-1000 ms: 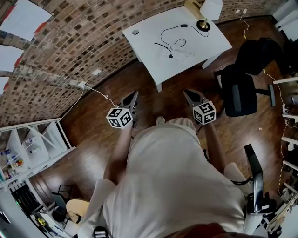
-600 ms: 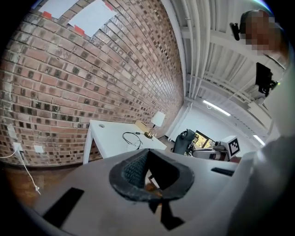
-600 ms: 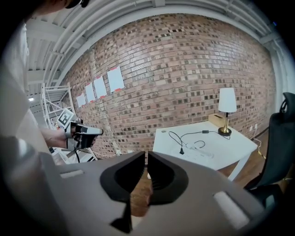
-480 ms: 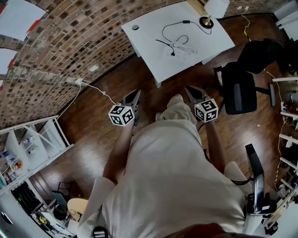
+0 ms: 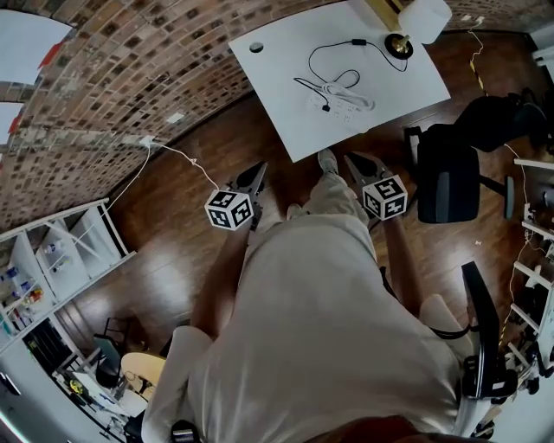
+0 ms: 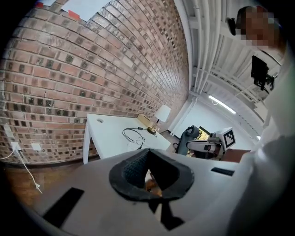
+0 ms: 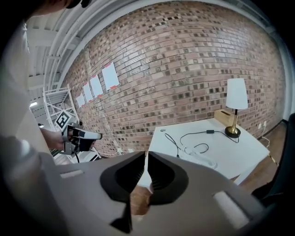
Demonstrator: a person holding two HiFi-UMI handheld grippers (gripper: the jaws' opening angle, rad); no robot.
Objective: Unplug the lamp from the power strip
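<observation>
Head view, against a second ago: the table [image 5: 286,112] sits lower and larger in frame, and its near edge is now just ahead of both grippers. A shoe [image 5: 327,161] has come forward to that edge. The lamp [image 5: 414,24] has slid toward the upper right corner, its shade partly cut off. The chair [image 5: 446,173] is closer on the right.

Left gripper [image 5: 260,166]: clenched, jaw tips together, nothing between them. It points down at the wood floor [image 5: 173,251], short of the table and left of its corner. Its place in frame has hardly changed.

Right gripper [image 5: 351,158]: clenched too, only a thin slit between the jaws, empty. It is aimed at the table's near edge and touches nothing.

Task things: the lamp stands at the far right corner of the table, upright. Its black cord [image 5: 322,54] loops across the tabletop to the white power strip [image 5: 342,102], which lies flat near the table's middle. The cord's end lies at the strip; we cannot tell from here whether the plug is seated. Both grippers are well apart from the strip.

A brick wall [image 5: 130,78] runs behind the table, with a white cable [image 5: 177,156] trailing along its foot.
</observation>
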